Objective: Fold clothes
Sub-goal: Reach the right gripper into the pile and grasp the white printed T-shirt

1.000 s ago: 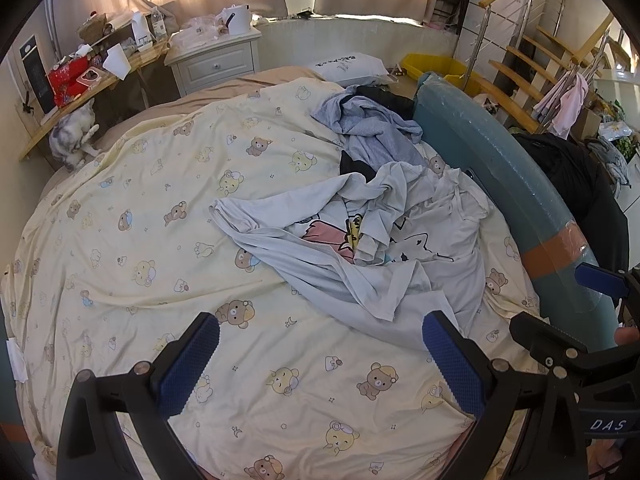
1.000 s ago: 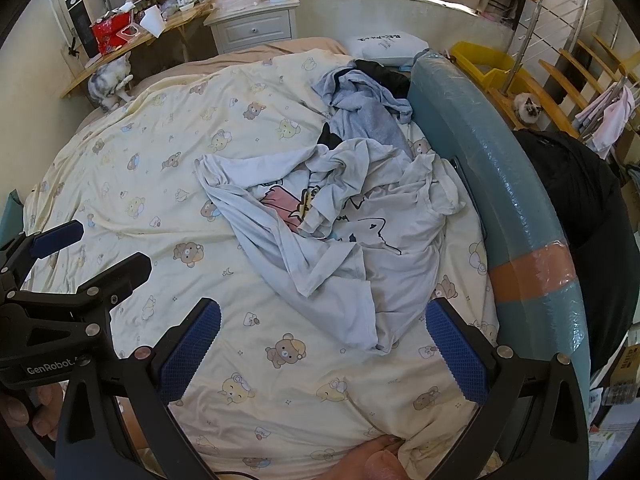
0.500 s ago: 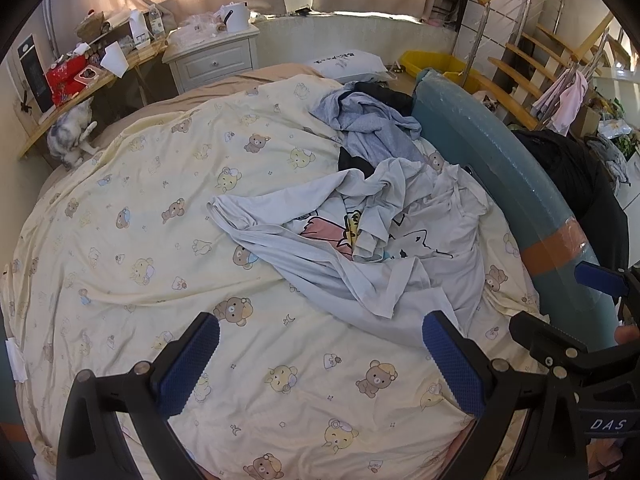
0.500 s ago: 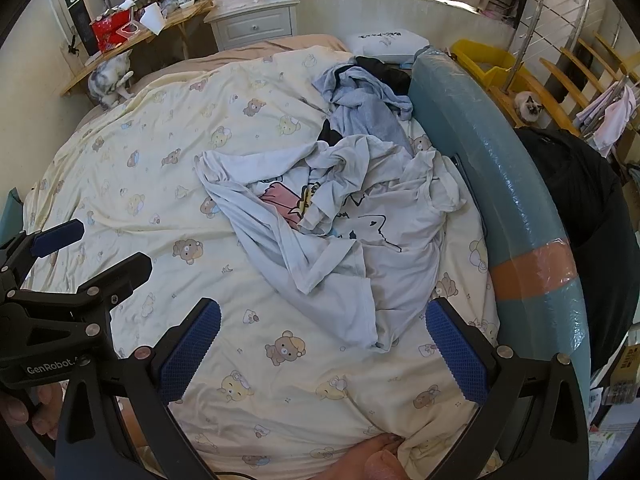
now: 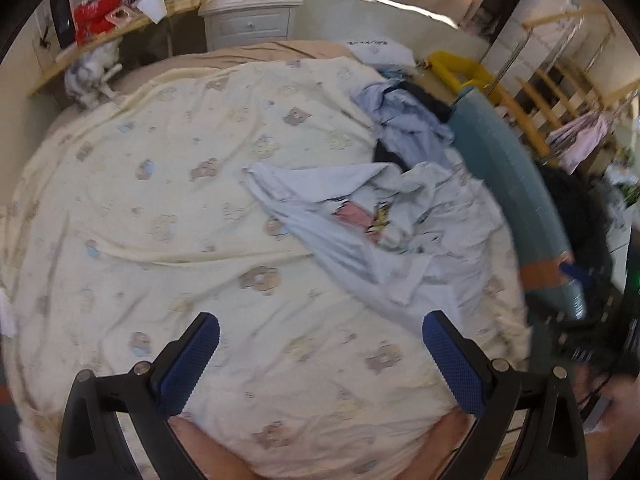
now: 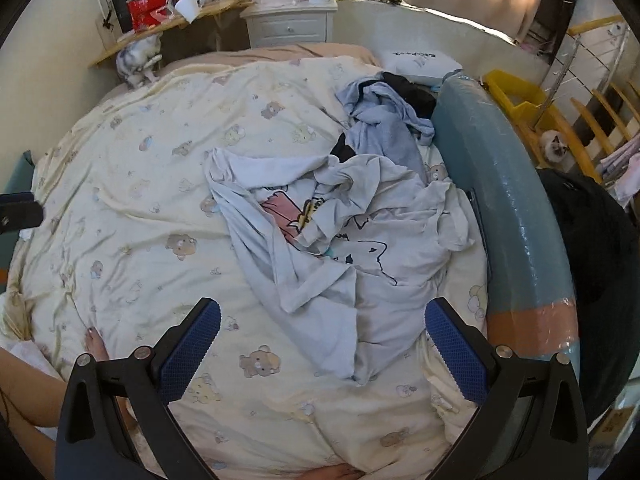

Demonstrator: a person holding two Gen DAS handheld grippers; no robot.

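A crumpled pale blue T-shirt (image 6: pixel 340 240) with a pink and yellow cartoon print lies on the right half of the round bed; the left wrist view shows the same T-shirt (image 5: pixel 360 216). Behind it lies a grey-blue garment (image 6: pixel 380 120) over something black. My right gripper (image 6: pixel 322 344) hovers open above the near hem of the T-shirt, nothing between its blue pads. My left gripper (image 5: pixel 320 356) is open too, over bare bedding to the left of the shirt. This view is blurred.
The yellow bear-print cover (image 6: pixel 140 200) spreads across the bed. A teal padded headboard (image 6: pixel 512 200) curves along the right. A white nightstand (image 6: pixel 292 24), a cluttered shelf and a cat (image 6: pixel 138 58) stand at the back. Bare toes (image 6: pixel 96 344) rest at the near edge.
Both grippers have shifted left and tilted, so the clothes sit further right in the left wrist view. The left wrist view is now motion-blurred. The clothes have not moved.
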